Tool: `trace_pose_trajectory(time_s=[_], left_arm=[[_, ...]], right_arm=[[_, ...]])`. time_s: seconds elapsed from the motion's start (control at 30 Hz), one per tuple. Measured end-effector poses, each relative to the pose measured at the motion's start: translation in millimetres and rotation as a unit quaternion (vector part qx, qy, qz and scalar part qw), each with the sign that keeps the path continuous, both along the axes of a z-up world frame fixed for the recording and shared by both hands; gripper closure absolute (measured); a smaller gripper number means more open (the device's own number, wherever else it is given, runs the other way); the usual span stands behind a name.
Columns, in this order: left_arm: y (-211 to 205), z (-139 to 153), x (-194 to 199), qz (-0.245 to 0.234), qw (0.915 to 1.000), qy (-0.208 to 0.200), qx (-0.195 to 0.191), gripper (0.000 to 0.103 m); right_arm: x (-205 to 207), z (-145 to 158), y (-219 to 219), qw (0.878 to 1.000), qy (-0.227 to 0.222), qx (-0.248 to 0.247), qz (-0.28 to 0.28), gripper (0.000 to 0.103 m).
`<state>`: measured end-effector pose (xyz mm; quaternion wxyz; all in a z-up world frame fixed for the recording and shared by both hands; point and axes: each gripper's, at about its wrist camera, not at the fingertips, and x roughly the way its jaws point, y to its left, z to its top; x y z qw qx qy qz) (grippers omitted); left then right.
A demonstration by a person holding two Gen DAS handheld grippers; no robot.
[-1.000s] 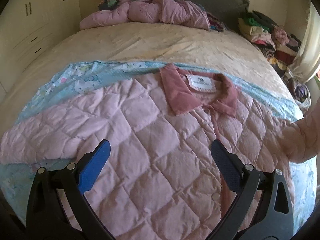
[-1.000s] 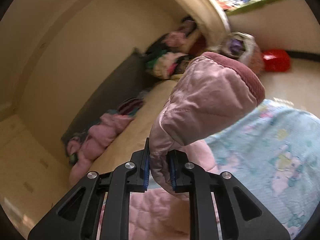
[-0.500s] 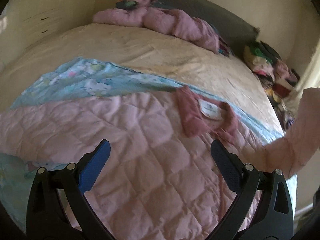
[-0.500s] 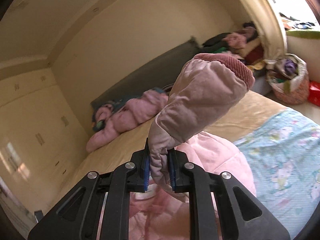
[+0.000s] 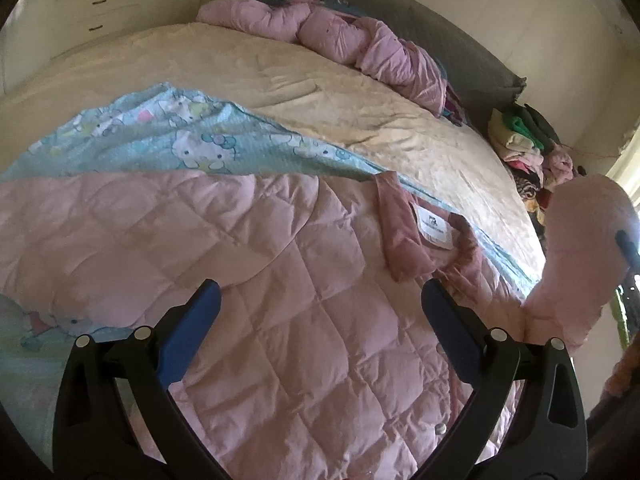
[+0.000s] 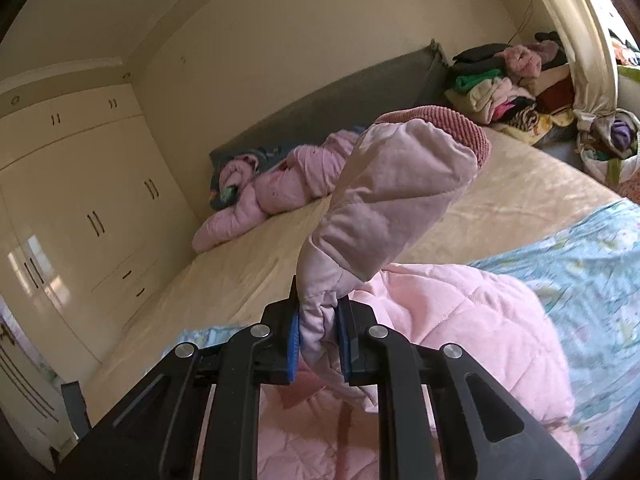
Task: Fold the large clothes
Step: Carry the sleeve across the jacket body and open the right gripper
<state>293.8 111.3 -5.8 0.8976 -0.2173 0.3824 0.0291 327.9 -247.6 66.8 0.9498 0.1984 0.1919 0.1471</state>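
A pink quilted jacket [image 5: 280,300] lies spread front-up on a light blue cartoon-print sheet [image 5: 180,140], its darker pink collar [image 5: 404,232] and white label toward the far right. My left gripper [image 5: 320,304] hovers open over the jacket's chest, nothing between its blue pads. The jacket's right sleeve [image 6: 392,208] is lifted off the bed; my right gripper [image 6: 318,344] is shut on a fold of it, the ribbed cuff [image 6: 452,124] sticking up beyond. In the left wrist view that raised sleeve [image 5: 576,264] stands at the right edge.
A beige bed cover [image 5: 280,76] stretches beyond the sheet. Another pink padded garment [image 5: 340,36] is heaped against the grey headboard [image 6: 340,88]. Stacked clothes [image 6: 504,80] and a full basket [image 6: 608,140] stand at the far right. Cream wardrobes [image 6: 80,200] line the left wall.
My right gripper swung the held sleeve sideways over the bed, its view turning from the window side toward the wardrobes. My left gripper shifted left and rolled; the collar now sits further right.
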Motion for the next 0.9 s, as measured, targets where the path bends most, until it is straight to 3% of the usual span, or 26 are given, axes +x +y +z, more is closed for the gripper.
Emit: trace_pose_trajectory(time_s=[0.23, 0.53, 0.8, 0.9], left_arm=[[26, -20, -5, 0.016, 0.9952, -0.032, -0.092, 0.009], [32, -39, -1, -0.008, 0.9884, -0.037, -0.147, 0.009], [32, -46, 4, -0.038, 0.9731, -0.054, -0.221, 0.009], [37, -48, 6, -0.045, 0.9643, -0.062, -0.253, 0.009]], right_arm=[[8, -43, 42, 0.999, 0.029, -0.005, 0.021, 0.089], [10, -111, 99, 0.992, 0.104, -0.021, 0.072, 0.088], [-1, -130, 142, 0.981, 0.106, -0.103, 0.129, 0.077], [-7, -134, 161, 0.971, 0.109, -0.142, 0.156, 0.067]])
